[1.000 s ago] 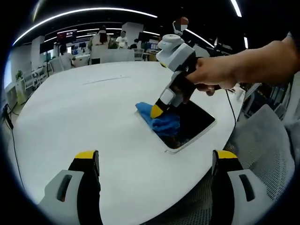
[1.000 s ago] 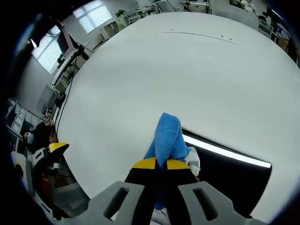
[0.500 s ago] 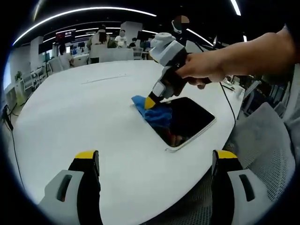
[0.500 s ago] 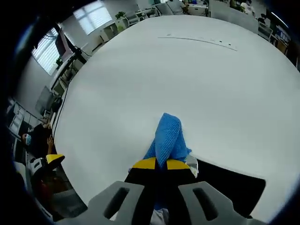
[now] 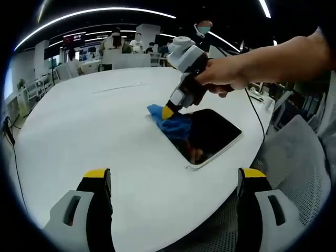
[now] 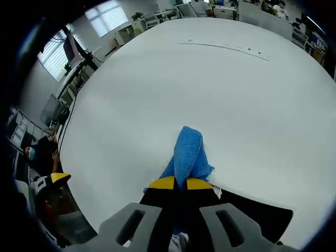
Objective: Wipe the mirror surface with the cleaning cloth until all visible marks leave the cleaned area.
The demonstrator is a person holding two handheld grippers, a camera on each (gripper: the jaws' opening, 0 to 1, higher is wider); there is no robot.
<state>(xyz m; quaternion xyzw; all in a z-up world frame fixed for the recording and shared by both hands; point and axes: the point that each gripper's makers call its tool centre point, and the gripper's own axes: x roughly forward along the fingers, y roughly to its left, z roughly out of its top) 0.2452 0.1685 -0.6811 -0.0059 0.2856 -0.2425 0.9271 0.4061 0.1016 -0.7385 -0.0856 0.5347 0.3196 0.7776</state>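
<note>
The blue cleaning cloth (image 6: 187,156) is clamped between the closed jaws of the right tool (image 6: 180,184) and pressed on the mirror's (image 5: 212,134) far corner on the white worktop (image 5: 94,131). The left tool (image 5: 176,176) is held open, well apart.

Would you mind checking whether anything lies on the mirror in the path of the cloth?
Nothing visible does. The right gripper holds the blue cloth at the mirror's far corner, and the dark glass beyond it lies bare.
</note>
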